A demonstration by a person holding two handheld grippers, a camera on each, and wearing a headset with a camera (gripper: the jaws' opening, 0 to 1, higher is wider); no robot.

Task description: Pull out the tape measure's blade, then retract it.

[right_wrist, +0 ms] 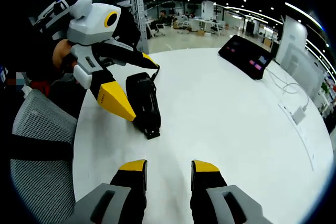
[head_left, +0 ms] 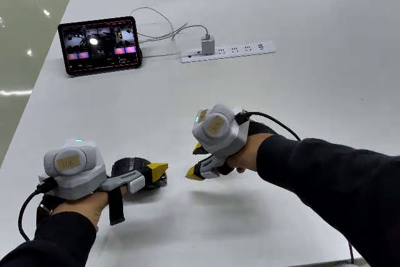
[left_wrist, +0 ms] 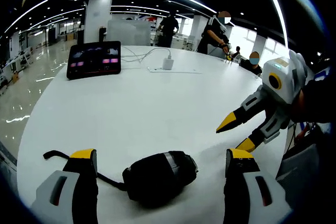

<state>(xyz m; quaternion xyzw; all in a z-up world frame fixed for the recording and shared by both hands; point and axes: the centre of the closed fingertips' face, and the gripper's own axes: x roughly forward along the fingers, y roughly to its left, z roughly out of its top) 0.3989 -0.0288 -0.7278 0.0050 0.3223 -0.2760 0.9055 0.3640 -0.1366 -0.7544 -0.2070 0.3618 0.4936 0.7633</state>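
Observation:
A black tape measure [head_left: 128, 166] lies on the white table [head_left: 300, 85] near its front left, its black strap [head_left: 115, 207] trailing toward me. My left gripper [head_left: 147, 173] is open and straddles the case; in the left gripper view the tape measure [left_wrist: 160, 174] sits between the wide-apart yellow fingertips [left_wrist: 84, 154] without touching them. My right gripper [head_left: 195, 162] hovers a short way to the right, open and holding nothing, tips aimed at the case. The right gripper view shows its own gripper [right_wrist: 169, 167] low in front and the left gripper [right_wrist: 140, 90] around the tape measure [right_wrist: 144, 100].
A tablet [head_left: 100, 45] with a lit screen stands at the back left. Beside it lie a white power strip [head_left: 228, 50] and a charger [head_left: 207, 45] with cables. The table's left edge [head_left: 37, 85] drops to a glossy floor. A mesh chair [right_wrist: 37, 129] stands behind the left hand.

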